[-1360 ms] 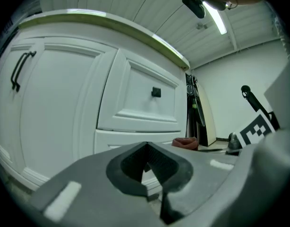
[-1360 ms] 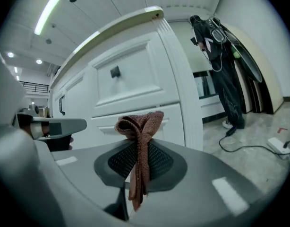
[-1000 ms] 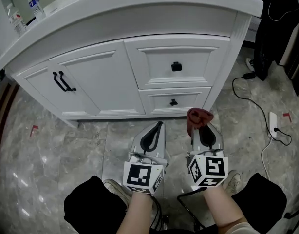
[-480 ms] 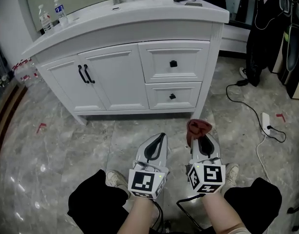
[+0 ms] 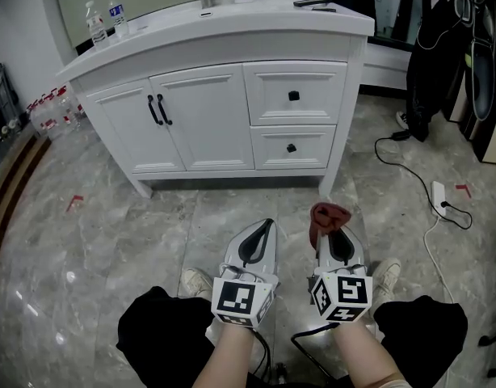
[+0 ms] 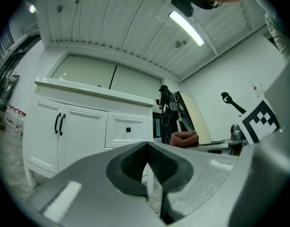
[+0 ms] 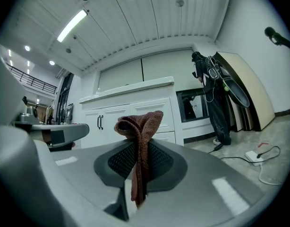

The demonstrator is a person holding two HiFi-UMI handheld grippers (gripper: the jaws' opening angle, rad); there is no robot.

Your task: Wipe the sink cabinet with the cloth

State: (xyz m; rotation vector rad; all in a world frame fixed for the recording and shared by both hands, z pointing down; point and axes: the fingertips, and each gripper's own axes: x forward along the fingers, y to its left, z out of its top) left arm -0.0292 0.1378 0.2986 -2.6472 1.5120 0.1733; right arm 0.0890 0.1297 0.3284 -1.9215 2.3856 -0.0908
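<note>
My left claw [image 5: 261, 231] was pressed shut on nothing, held low before my knees. Just beside it, my right claw [image 5: 336, 234] was clenched on the cloth [image 5: 329, 214], a reddish-brown fold standing upright out of the jaw tips. Beyond a stretch of marble floor [image 5: 111, 225] stood the white sink cabinet [image 5: 203, 120], straight ahead and well apart from both claws, its long front running left to right. The right claw faced the drawers [image 5: 293, 97]. I judged it needed to go forward and up.
</note>
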